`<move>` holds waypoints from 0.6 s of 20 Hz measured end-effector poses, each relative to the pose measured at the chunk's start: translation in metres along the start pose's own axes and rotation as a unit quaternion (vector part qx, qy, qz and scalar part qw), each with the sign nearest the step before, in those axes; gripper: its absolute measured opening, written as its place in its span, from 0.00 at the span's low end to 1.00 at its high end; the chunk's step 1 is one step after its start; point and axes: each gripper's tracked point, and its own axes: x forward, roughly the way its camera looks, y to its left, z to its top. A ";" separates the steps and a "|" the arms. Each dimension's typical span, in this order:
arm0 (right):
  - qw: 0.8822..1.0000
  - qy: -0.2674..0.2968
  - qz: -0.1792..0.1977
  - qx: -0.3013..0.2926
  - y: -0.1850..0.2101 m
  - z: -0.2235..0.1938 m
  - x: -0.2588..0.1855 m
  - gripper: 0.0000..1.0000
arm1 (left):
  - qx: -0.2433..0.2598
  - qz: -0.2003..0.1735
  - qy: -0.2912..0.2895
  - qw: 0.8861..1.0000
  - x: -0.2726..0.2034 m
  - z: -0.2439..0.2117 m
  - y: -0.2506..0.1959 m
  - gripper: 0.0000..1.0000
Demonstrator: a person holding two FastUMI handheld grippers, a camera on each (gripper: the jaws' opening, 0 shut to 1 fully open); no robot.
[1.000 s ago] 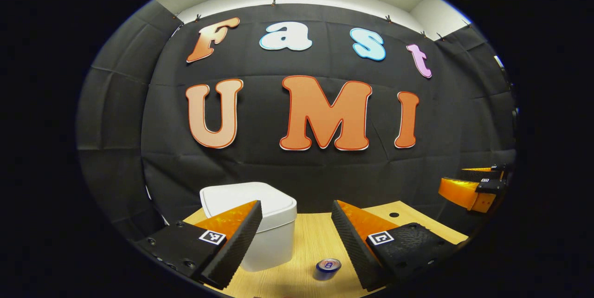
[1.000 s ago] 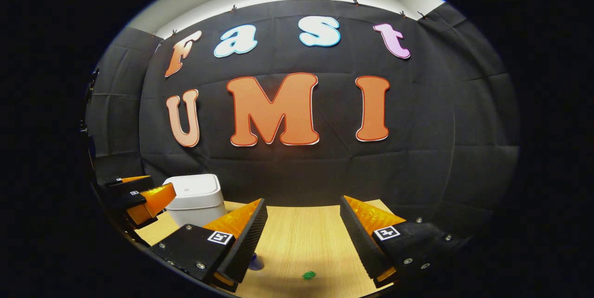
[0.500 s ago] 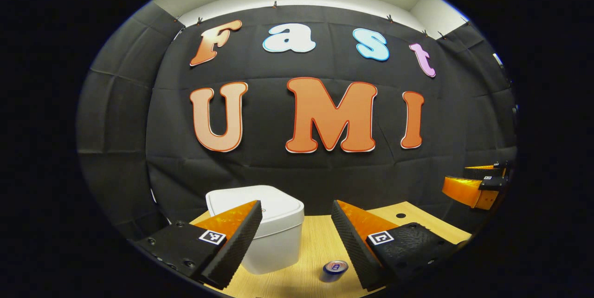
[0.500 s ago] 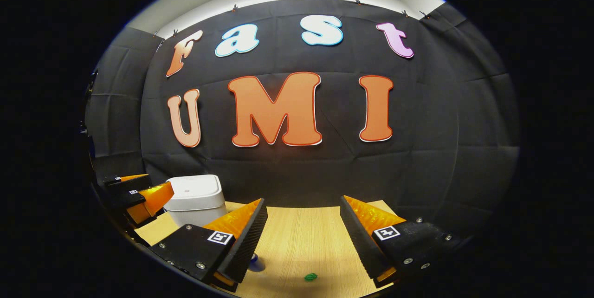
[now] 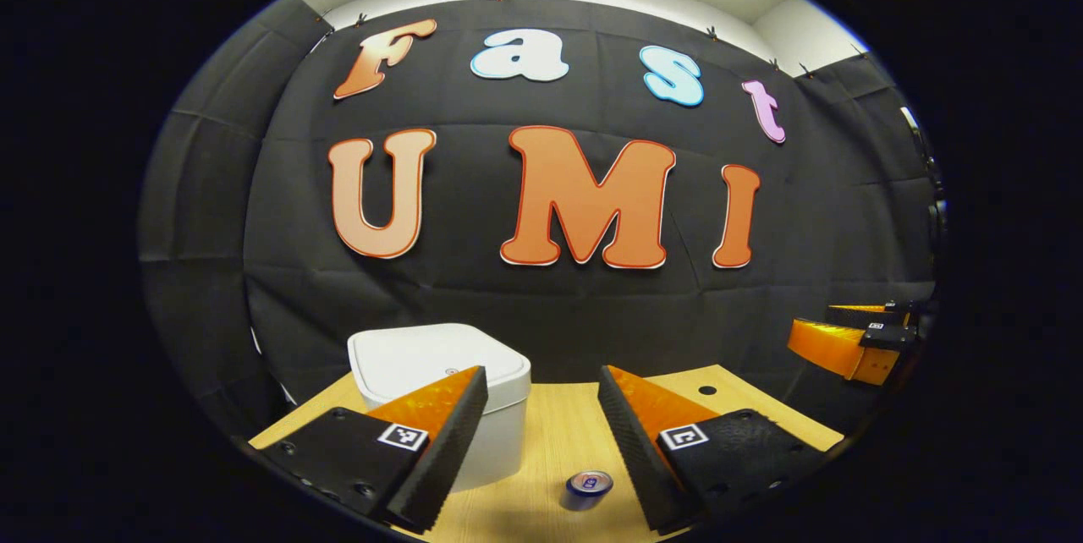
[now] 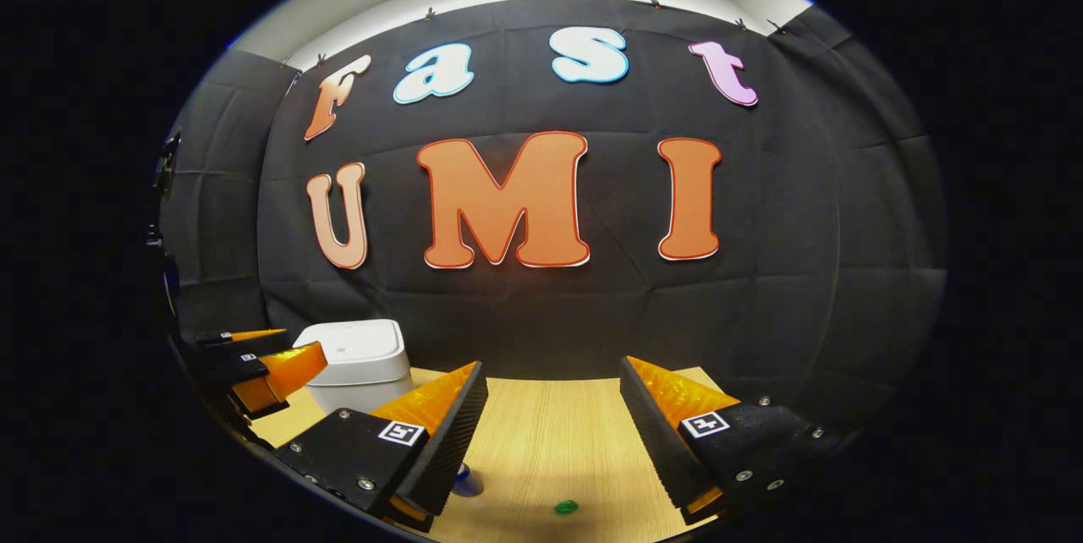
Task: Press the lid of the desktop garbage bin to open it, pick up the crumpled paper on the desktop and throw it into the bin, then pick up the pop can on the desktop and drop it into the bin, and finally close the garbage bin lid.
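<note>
The white garbage bin [image 5: 440,361] stands on the wooden desktop [image 5: 563,429] with its lid down, just ahead and left of my left gripper [image 5: 541,375], which is open and empty. A blue pop can [image 5: 589,484] stands upright low between its fingers. In the right gripper view the bin [image 6: 360,357] is at the far left, and the left gripper's fingers [image 6: 283,367] hover in front of it. A small green crumpled paper [image 6: 566,507] lies low between the fingers of my open, empty right gripper [image 6: 552,369]. The can [image 6: 464,482] peeks out beside its left finger.
The black booth wall closes off the back of the desktop [image 6: 550,425]. A small round hole [image 5: 707,390] sits in the tabletop at the right. The right gripper's fingers [image 5: 833,346] hang at the far right of the left gripper view, above the table edge.
My left gripper has shifted slightly near the bin, first drifting one way and then back. The right gripper has barely moved. Both stay open.
</note>
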 end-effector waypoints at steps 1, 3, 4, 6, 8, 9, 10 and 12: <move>1.000 0.001 -0.001 0.001 -0.002 -0.001 0.001 0.94 | 0.005 0.002 0.005 1.000 0.003 0.000 0.002 0.73; 1.000 0.001 -0.004 0.001 -0.005 -0.001 0.001 0.94 | 0.017 0.007 0.010 1.000 0.011 0.000 0.009 0.60; 1.000 0.001 -0.006 0.001 -0.008 -0.001 0.001 0.94 | 0.022 0.010 0.009 1.000 0.015 0.001 0.013 0.58; 1.000 0.002 -0.009 0.002 -0.011 -0.001 0.003 0.94 | 0.033 0.046 0.005 0.998 0.019 0.005 0.033 0.48; 1.000 0.003 -0.010 0.004 -0.015 -0.003 0.003 0.94 | 0.036 0.061 0.009 0.997 0.029 0.006 0.045 0.21; 1.000 0.002 -0.009 0.006 -0.016 -0.003 0.003 0.94 | 0.036 0.072 0.010 0.997 0.033 0.006 0.053 0.13; 1.000 0.001 -0.011 0.006 -0.018 -0.002 0.003 0.94 | 0.035 0.083 0.012 0.996 0.037 0.005 0.064 0.11; 1.000 0.000 -0.014 0.006 -0.022 -0.001 0.005 0.94 | 0.029 0.082 0.017 0.996 0.047 0.004 0.073 0.00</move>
